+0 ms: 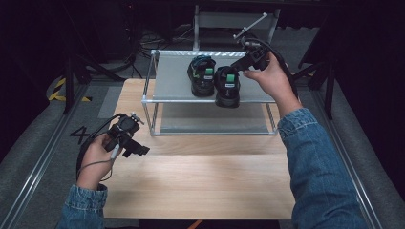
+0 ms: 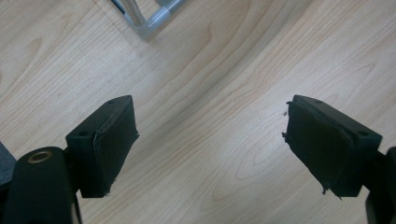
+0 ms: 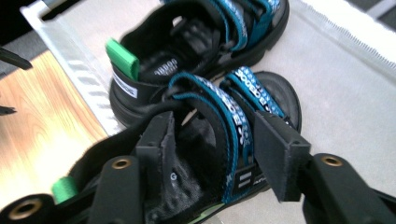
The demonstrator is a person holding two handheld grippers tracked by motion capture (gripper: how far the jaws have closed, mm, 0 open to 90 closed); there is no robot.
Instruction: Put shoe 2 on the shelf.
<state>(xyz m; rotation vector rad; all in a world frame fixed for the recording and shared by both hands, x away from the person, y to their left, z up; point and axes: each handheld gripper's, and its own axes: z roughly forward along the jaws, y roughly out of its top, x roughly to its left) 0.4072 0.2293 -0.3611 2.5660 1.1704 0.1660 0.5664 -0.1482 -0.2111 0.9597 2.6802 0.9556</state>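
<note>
Two black sandals with blue straps and green heel tabs lie side by side on the top shelf of a metal rack (image 1: 172,81). The left sandal (image 1: 202,74) (image 3: 187,51) sits fully on the shelf. The right sandal (image 1: 227,87) (image 3: 243,107) has its heel over the shelf's front rail. My right gripper (image 1: 237,67) (image 3: 212,140) is open, one jaw inside this sandal and the other outside its blue strap; the strap stands between the pads without being pinched. My left gripper (image 1: 139,149) (image 2: 210,135) hovers open over the wooden table (image 1: 200,176), holding nothing.
The rack has a lower shelf (image 1: 215,124) and thin tube legs; one foot (image 2: 149,23) shows near my left gripper. Bare wood stretches in front of the rack. Dark floor, rails and cables surround the table.
</note>
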